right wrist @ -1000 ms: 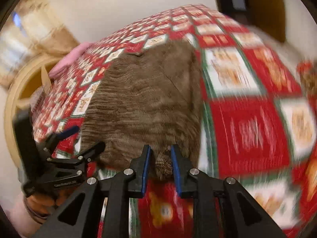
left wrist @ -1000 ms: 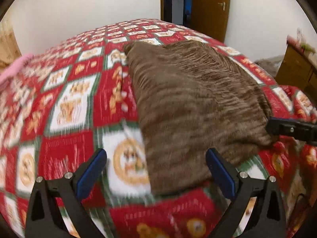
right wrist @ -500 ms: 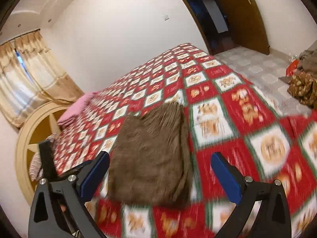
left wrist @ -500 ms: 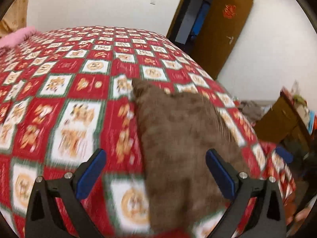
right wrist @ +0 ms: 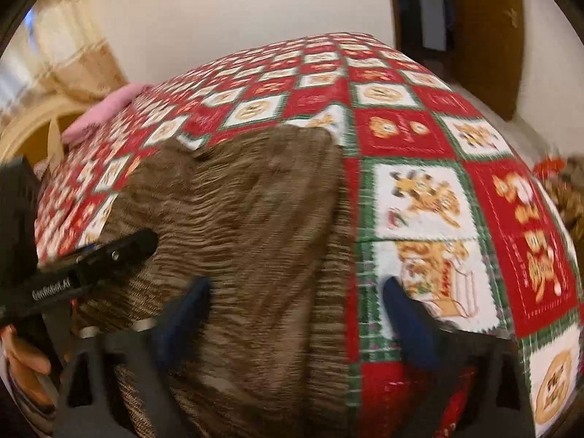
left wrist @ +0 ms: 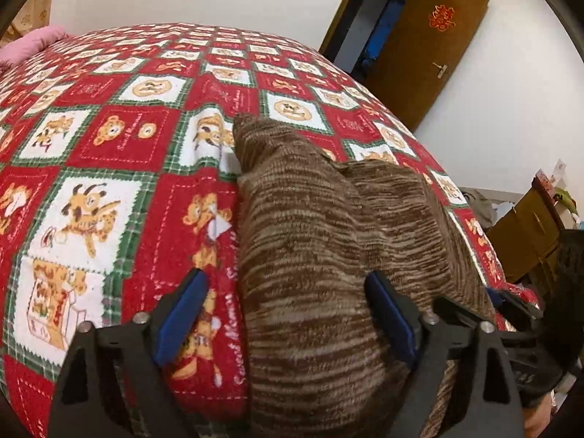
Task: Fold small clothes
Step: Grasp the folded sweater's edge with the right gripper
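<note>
Both grippers, left and right, stayed spread but had descended over the brown garment; only the left view showed the door sharply.

My left gripper points forward and down, its two blue-padded fingers spread wide with nothing between them. My right gripper is blurred, its dark blue fingers likewise set wide apart. Each gripper appears at the edge of the other's view
</note>
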Tool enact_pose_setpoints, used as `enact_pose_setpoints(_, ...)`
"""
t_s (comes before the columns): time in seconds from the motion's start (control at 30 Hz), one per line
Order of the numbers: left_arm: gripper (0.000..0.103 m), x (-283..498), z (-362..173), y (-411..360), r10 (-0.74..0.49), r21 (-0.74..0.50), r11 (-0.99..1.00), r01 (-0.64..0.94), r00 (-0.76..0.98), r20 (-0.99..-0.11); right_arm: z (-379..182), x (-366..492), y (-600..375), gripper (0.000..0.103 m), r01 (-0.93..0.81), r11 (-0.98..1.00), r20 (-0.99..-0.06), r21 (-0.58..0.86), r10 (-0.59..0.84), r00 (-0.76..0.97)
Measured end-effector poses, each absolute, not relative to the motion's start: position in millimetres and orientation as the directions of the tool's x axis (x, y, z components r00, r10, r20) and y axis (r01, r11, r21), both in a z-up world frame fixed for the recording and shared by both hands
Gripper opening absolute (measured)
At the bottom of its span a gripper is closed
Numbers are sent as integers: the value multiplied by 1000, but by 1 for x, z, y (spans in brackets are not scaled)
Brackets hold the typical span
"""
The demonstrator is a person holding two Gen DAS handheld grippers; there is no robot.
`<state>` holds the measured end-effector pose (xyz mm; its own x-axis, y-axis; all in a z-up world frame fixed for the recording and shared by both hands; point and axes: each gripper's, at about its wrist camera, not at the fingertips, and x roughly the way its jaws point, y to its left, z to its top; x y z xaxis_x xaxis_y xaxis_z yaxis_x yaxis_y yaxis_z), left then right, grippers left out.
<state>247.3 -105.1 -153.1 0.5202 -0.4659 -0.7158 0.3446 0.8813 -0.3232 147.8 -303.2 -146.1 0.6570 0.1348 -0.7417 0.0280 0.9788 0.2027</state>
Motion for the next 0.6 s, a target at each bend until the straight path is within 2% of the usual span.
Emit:
enact_pose_setpoints(0.03,78,243,-153,-103,-469,-320,879,353,525,-710,-145,147,-299,44,-13,972,-730,233,183,658)
enact_pose_setpoints(0.13,77,234,-154,-106,-496,-312,859,406,510,-702,-147,145,-289,44,-16,977,-729,211,168,663)
enact_pose_setpoints(0.27,78,242,-155,-122,-481,-280,858,430,483,-732,-157,152,-313,47,35,926,-706,375,261,658)
enact_pose_setpoints(0.33,52,240,-151,-120,-504,-300,842,448,457,-733,-156,151,-313,46,42,920,-711,389,271,650)
enact_pose_setpoints(0.37,46,238,-148,-119,-510,-307,837,452,444,-737,-154,148,-310,41,51,918,-717,394,272,642)
enact_pose_setpoints(0.4,37,234,-145,-115,-530,-328,822,466,414,-740,-150,144,-306,32,58,908,-722,416,290,628)
enact_pose_setpoints(0.6,35,187,-131,-82,-564,-424,792,440,260,-784,-124,91,-279,29,10,816,-662,578,462,591)
